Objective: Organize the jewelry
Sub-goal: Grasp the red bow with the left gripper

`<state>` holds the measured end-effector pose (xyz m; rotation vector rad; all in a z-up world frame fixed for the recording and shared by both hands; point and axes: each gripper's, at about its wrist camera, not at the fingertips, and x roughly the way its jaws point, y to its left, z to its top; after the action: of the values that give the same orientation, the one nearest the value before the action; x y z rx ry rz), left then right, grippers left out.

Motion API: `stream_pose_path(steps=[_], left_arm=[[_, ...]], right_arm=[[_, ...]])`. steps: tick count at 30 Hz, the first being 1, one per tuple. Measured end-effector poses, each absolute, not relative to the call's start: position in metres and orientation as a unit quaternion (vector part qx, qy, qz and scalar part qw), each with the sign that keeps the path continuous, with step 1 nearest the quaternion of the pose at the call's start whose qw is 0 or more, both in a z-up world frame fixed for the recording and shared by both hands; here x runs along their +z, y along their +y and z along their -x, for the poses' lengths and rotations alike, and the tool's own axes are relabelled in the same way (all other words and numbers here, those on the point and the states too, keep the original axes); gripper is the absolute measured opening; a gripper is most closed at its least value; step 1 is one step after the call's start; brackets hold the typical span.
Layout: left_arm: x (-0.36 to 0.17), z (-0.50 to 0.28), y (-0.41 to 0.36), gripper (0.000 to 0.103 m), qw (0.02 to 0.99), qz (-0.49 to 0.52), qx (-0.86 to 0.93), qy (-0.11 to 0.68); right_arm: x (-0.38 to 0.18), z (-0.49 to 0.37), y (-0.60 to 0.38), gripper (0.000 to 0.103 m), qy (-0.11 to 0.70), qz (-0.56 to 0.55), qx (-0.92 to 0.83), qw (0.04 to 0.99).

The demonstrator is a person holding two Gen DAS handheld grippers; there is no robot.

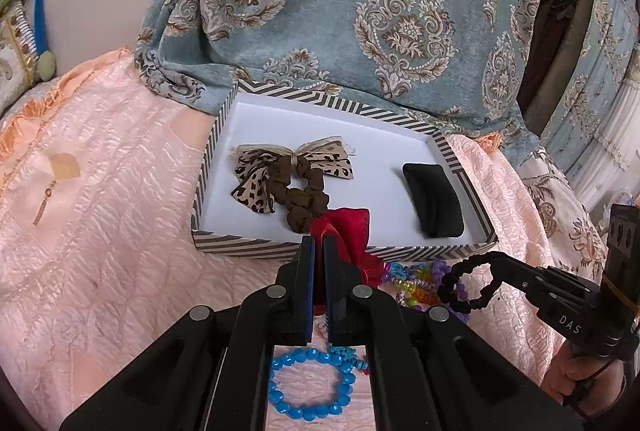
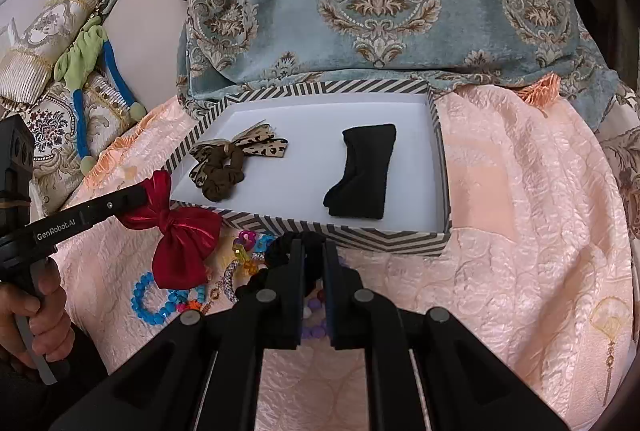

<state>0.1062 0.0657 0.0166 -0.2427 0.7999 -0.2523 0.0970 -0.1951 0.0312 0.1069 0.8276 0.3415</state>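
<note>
A striped box with a white floor lies on the pink bedspread. Inside it are a leopard-bow brown scrunchie and a black pad. My left gripper is shut on a red satin bow, held at the box's near edge. My right gripper is shut on a black beaded hair tie, just in front of the box.
A blue bead bracelet and a heap of colourful beads lie on the bedspread before the box. A blue-patterned cloth drapes behind the box. Cushions and a green-blue tie lie far left.
</note>
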Motion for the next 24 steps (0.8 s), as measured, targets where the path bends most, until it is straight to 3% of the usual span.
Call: stream_pose_path(steps=[24], left_arm=[[0.0133,-0.1061,0.0586,0.0,0.907,0.096,-0.12,0.392]], right_arm=[[0.0279,-0.0979,-0.1924,0.008,0.408,-0.047,0.163,0.897]])
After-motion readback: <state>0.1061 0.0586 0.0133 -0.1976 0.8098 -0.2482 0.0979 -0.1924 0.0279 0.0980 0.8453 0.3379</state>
